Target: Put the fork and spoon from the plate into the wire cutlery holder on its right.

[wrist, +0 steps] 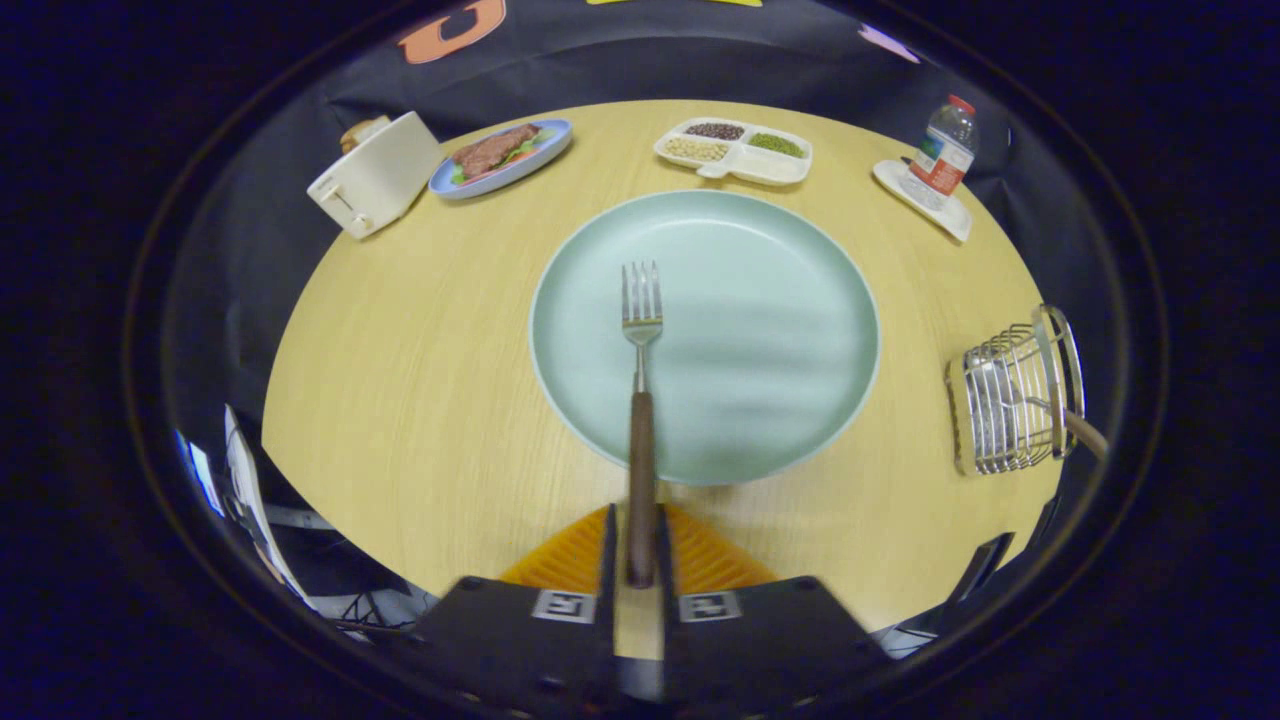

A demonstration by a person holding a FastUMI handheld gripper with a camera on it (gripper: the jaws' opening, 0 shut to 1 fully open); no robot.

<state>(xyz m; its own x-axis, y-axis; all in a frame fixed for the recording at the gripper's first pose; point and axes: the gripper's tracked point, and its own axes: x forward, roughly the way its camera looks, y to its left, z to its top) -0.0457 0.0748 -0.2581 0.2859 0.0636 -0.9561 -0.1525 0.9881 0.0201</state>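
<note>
The tongs (634, 545) are pinching the dark wooden handle of the fork (640, 400) near its end, both ribbed orange fingers (570, 555) pressed against its sides. The fork runs straight ahead from the fingers, its steel tines out over the pale green plate (800, 300), and I cannot tell whether it rests on the plate or is just clear of it. The grip sits far back on a smooth, slim, rounded handle, so the heavier metal end could droop or swivel as the fork is carried, and the tines might then catch on a wire instead of dropping in. The wire cutlery holder (1005, 410) stands to the right of the plate on the light wood-grain table (400, 400), a shiny open cage, light enough that a knock could tip it. A brown handle, probably the spoon (1085, 432), already pokes out of it and narrows the opening.
</note>
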